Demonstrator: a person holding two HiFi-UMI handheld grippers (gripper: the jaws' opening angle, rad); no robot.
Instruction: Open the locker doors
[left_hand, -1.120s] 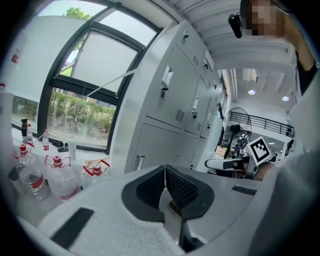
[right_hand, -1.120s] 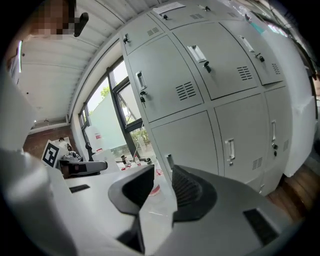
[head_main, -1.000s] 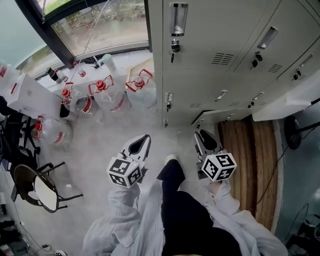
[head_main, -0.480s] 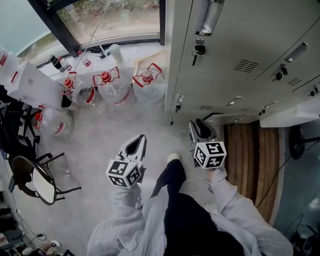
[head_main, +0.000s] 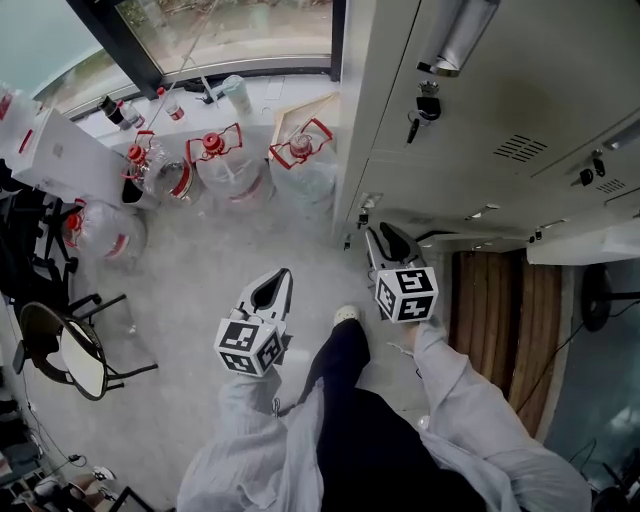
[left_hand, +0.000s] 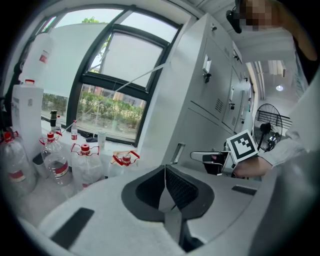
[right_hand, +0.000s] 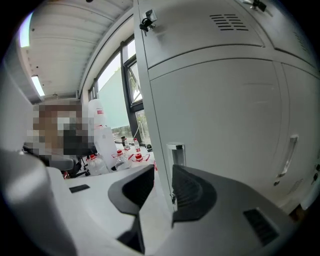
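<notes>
The grey lockers (head_main: 500, 110) fill the upper right of the head view. The leftmost upper door has a key in its lock (head_main: 425, 105). My right gripper (head_main: 374, 234) is open and points at the leftmost lower door (right_hand: 225, 120). That door's chrome handle (right_hand: 175, 150) stands just beyond the gap between the jaws, with nothing gripped. The same handle (head_main: 369, 203) lies close ahead of the jaws in the head view. My left gripper (head_main: 281, 283) hovers over the floor to the left, apart from the lockers. Its pads (left_hand: 175, 182) are pressed together with nothing between them.
Several water jugs with red handles (head_main: 225, 170) stand by the window at the lockers' left. A chair (head_main: 70, 350) is at the far left. A locker door (head_main: 585, 243) stands swung out at the right above wooden boards (head_main: 495, 300). The person's foot (head_main: 345, 315) is between the grippers.
My right gripper has moved left and forward, toward the leftmost lower door's handle. The left gripper has stayed in nearly the same spot in the picture.
</notes>
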